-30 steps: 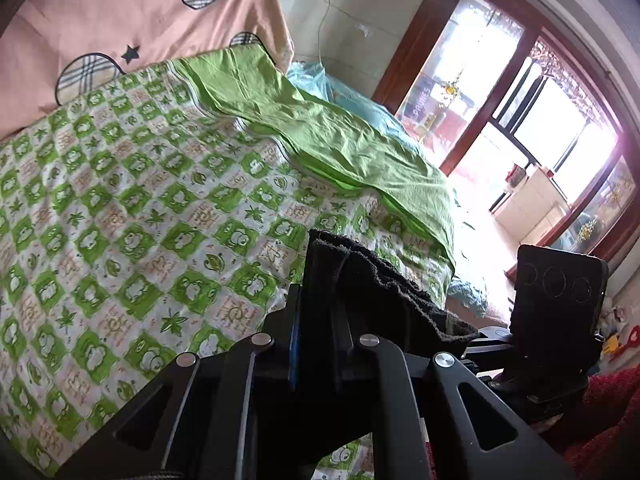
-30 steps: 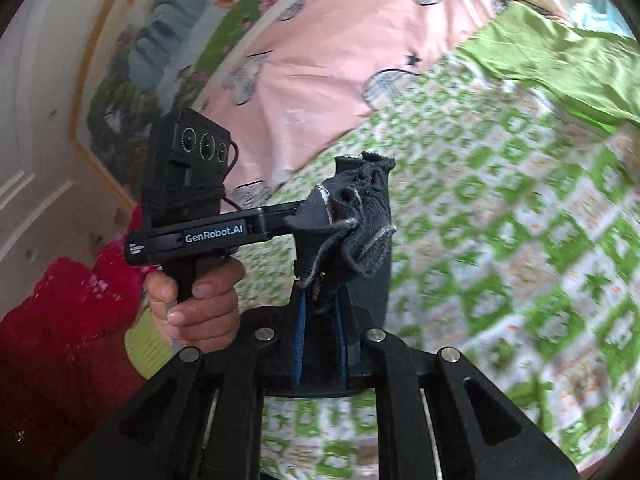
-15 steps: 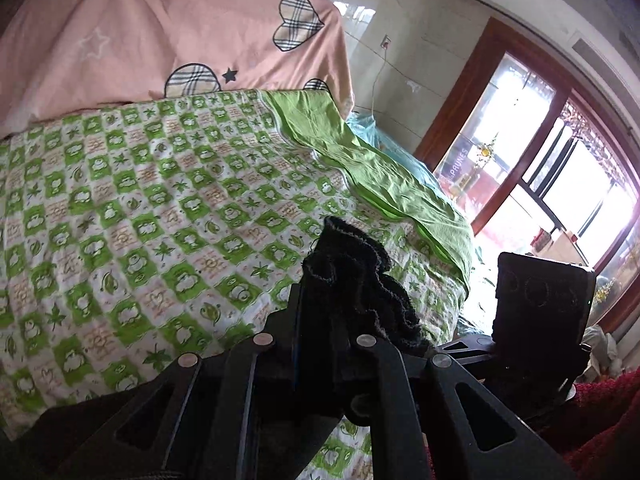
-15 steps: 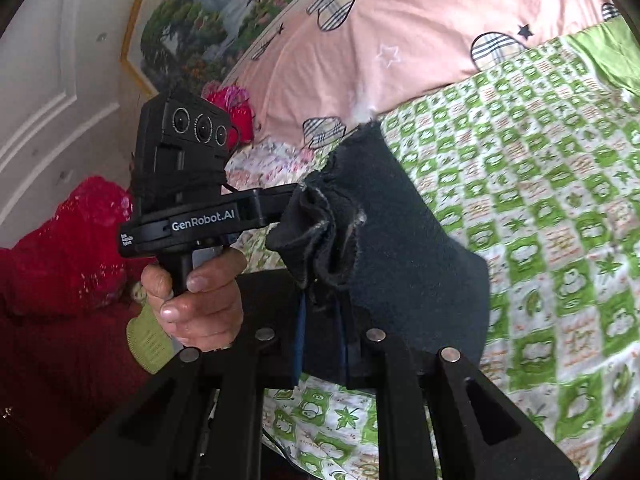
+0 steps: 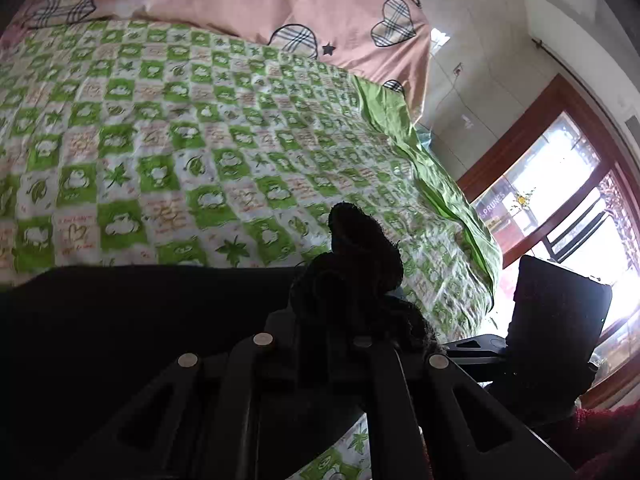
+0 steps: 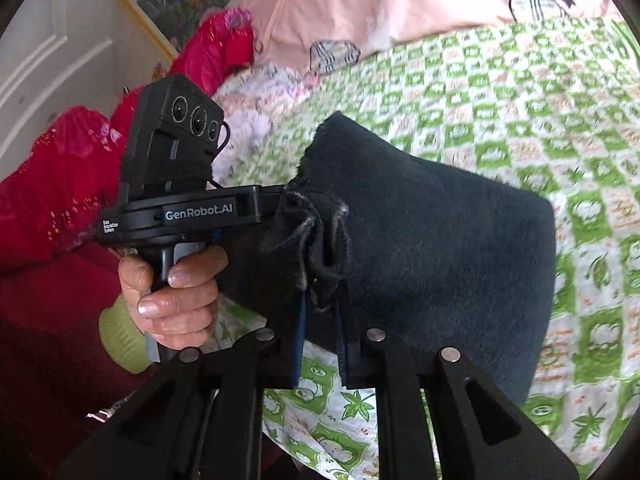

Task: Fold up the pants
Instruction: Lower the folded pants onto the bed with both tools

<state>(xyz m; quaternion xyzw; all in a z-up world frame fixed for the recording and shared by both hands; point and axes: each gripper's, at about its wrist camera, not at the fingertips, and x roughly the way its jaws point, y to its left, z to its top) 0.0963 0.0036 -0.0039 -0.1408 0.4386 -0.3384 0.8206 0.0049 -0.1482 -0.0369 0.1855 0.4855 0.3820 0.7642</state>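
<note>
Left wrist view: the left gripper (image 5: 352, 280) was clamped on a bunched edge of the dark pants (image 5: 362, 252), the cloth puffing up above the closed jaws. A broad dark sheet of the same pants filled the lower left of the view, its top edge running level across the green-and-white checked bedspread (image 5: 160, 140). Whether that sheet lay flat on the bed or hung just above it could not be told — too dark. Beyond were a pink quilt (image 5: 320, 4) with plaid hearts and a window (image 5: 560, 208) at right. The other gripper's housing showed dark at the right edge.

Right wrist view: the right gripper (image 6: 320, 300) was pinched on a gathered wad of the pants, several layers crumpled between its jaws. From there the cloth spread right as a wide, fairly smooth panel over the bedspread, its lower part draping down. The left gripper's body was held by a hand (image 6: 172, 288) with a green cuff, its nose buried in the same bunch, so both grips sat close together on one end of the garment. Red clothing (image 6: 60, 184) lay at left.

Progress, as a judgement: the pants looked already doubled, held up by one end and not yet laid down. Left to do — lower the cloth onto the bed, smooth it, release, and likely make a further fold
</note>
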